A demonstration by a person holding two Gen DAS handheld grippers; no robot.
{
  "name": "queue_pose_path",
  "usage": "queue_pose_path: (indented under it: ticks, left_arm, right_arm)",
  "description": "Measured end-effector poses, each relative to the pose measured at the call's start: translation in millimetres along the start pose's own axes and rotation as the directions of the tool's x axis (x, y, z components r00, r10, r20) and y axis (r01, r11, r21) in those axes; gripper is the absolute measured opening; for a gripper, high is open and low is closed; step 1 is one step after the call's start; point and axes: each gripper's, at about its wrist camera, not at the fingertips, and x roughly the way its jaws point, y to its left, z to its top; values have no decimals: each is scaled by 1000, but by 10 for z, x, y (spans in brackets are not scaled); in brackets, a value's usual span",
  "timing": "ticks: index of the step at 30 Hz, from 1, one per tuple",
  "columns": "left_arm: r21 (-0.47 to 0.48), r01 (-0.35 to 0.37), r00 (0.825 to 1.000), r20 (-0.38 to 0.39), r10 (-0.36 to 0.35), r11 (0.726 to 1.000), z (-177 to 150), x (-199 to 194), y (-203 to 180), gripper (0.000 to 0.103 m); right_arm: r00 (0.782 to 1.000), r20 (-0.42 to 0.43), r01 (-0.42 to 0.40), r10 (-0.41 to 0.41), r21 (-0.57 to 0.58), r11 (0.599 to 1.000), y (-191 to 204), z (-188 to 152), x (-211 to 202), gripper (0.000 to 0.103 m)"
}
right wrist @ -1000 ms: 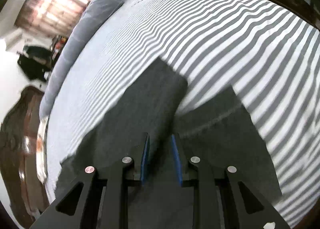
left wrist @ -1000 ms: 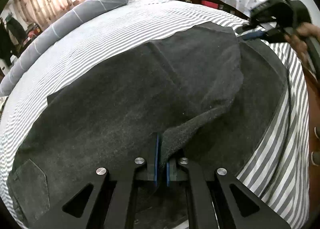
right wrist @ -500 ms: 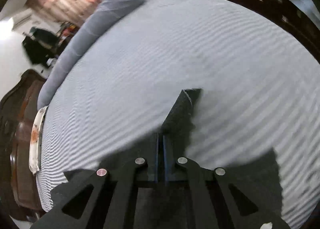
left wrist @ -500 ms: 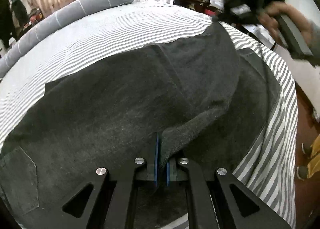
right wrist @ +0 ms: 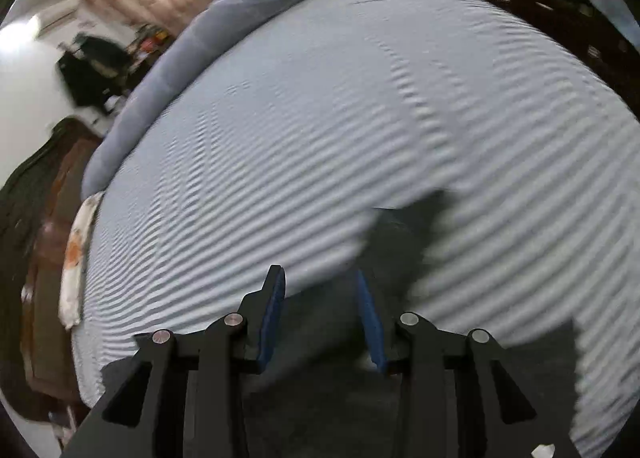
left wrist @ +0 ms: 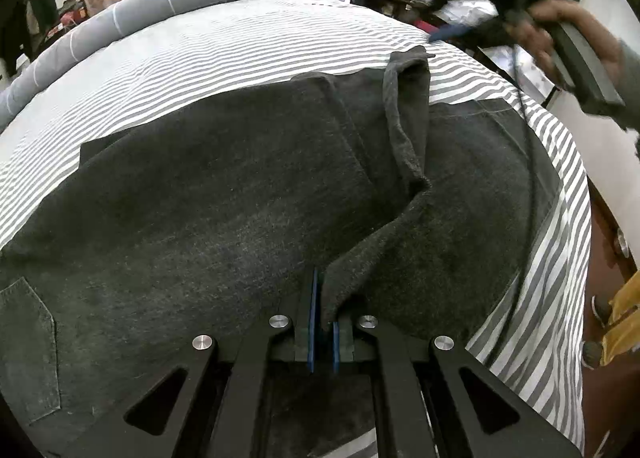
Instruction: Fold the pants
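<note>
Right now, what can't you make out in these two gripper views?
- Left wrist view: the pants waistband end is cut off by the bottom edge and hidden behind the left gripper.
- Right wrist view: motion blur smears the pants' hem beyond the open right gripper.
- Left wrist view: the clutter behind the bed is too small.

Left gripper (left wrist: 323, 322): jaws closed to a narrow gap, clamping a fold of the pants (left wrist: 240, 193). Right gripper (right wrist: 320, 314): jaws spread wide with nothing between the pads, raised in the air and gripped by the person's right hand (left wrist: 560, 37).
</note>
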Motion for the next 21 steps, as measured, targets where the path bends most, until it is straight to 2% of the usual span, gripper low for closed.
queue_pose_path:
  ticks: [4, 8, 10, 13, 15, 18, 21]
  left_arm:
    - [-2, -2, 1000, -3, 2, 1000, -2, 16, -11, 6]
    - [2, -5, 1000, -6, 5, 1000, 4, 15, -1, 6]
    - [4, -9, 1000, -7, 9, 1000, 6, 18, -11, 6]
    - [6, -11, 1000, -10, 11, 1000, 12, 25, -20, 6]
    - [4, -11, 1000, -12, 11, 1000, 14, 28, -20, 6]
    - [9, -15, 1000, -13, 15, 1000, 17, 31, -34, 6]
    - [7, -16, 1000, -16, 16, 1000, 28, 16, -45, 6]
  right_arm:
    - [999, -6, 40, -40, 72, 997, -379, -85, -12, 35]
    - [1000, -13, 10, -9, 115, 993, -484, -95, 111, 34]
    - [1000, -13, -1, 2, 113, 994, -442, -57, 204, 31]
    - [1000, -29, -7, 11, 125, 992, -383, 37, 369, 15]
    - [999, -31, 19, -16, 127, 992, -332, 73, 430, 6]
    - [999, 9, 30, -31, 94, 995, -250, 109, 342, 4]
    - [996, 81, 26, -32, 76, 997, -195, 82, 47, 3]
